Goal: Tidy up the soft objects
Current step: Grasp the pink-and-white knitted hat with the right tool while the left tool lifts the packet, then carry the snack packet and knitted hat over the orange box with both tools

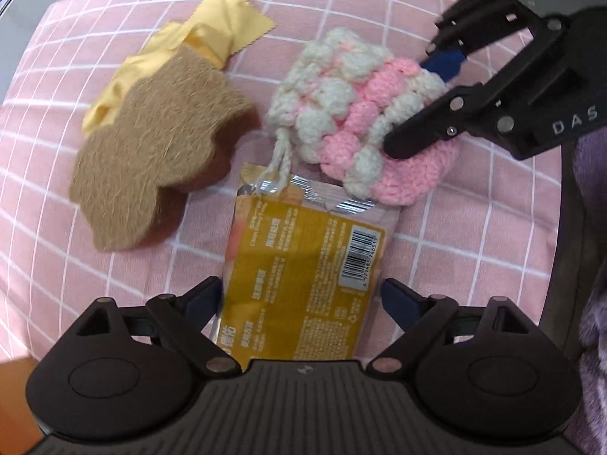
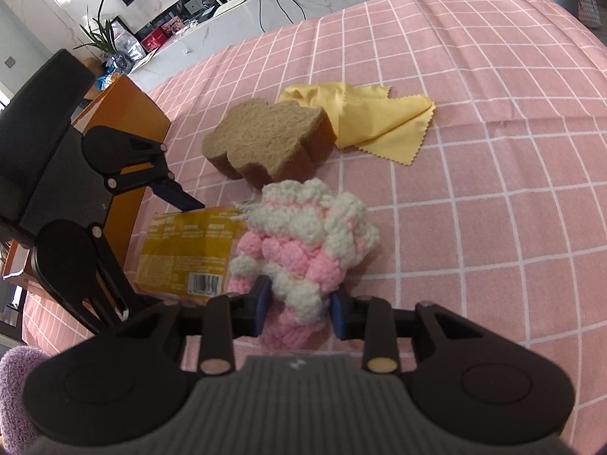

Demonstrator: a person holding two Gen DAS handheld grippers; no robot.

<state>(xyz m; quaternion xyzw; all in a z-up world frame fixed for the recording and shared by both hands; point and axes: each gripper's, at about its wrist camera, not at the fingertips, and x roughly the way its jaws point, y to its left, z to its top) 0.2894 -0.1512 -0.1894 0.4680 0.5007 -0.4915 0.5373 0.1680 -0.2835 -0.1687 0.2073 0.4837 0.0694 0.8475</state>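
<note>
A pink and white crocheted pouch (image 1: 341,113) (image 2: 303,235) lies on the pink checked cloth (image 2: 474,227). My right gripper (image 2: 301,309) (image 1: 413,106) is shut on its near end, with both blue pads pressed into the yarn. Beside the pouch lies a flat yellow packet (image 1: 303,284) (image 2: 182,250). My left gripper (image 1: 301,295) points straight down over it, open wide, with one finger along each long edge. A brown flower-shaped sponge (image 1: 159,144) (image 2: 261,140) rests partly on a yellow wiping cloth (image 1: 216,26) (image 2: 379,117).
An orange box-like piece (image 2: 125,113) stands at the cloth's left edge. A purple fuzzy fabric (image 1: 592,227) (image 2: 19,379) shows at the frame borders. Behind the covered surface is a white counter (image 2: 227,19) with cables and a plant.
</note>
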